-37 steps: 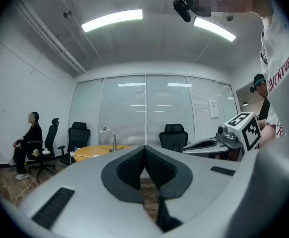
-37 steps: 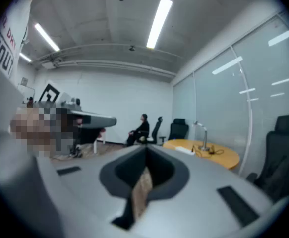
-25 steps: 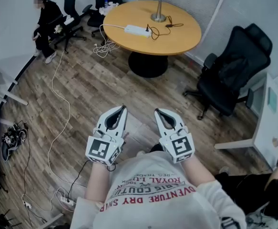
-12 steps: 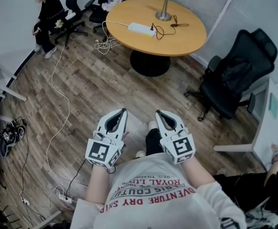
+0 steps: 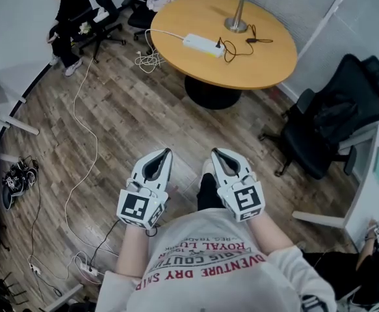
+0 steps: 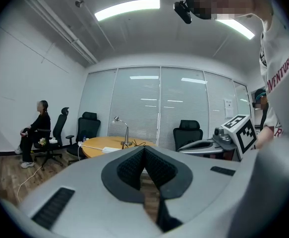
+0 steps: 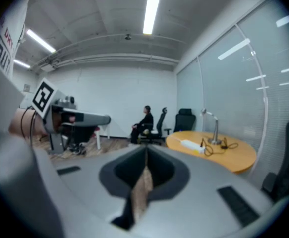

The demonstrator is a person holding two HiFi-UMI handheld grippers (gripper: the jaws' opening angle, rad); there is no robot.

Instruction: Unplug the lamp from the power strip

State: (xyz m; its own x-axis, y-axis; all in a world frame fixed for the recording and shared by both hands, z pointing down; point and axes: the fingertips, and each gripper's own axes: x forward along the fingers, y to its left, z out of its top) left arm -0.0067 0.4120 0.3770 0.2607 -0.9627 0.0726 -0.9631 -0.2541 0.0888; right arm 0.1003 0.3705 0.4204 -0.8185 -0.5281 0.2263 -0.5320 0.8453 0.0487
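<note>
Left gripper [image 5: 167,151], right gripper [image 5: 216,152]: jaws pressed together, empty, well apart from table [image 5: 261,70]. Power strip [image 5: 203,44] near table's left edge, lamp [image 5: 236,23] at far edge. Advice: approach, brace strip, pull plug [image 5: 219,43] straight (not cord).

From above, the head view looks steeply down on the left gripper [image 5: 166,151] and right gripper [image 5: 216,151]; their views face level toward the far round surface [image 5: 267,64] all share.

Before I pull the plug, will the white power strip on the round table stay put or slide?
Probably it slides: the power strip looks slim and light, lying loose on the smooth table. Its white cable seems slack, so holds little.
</note>
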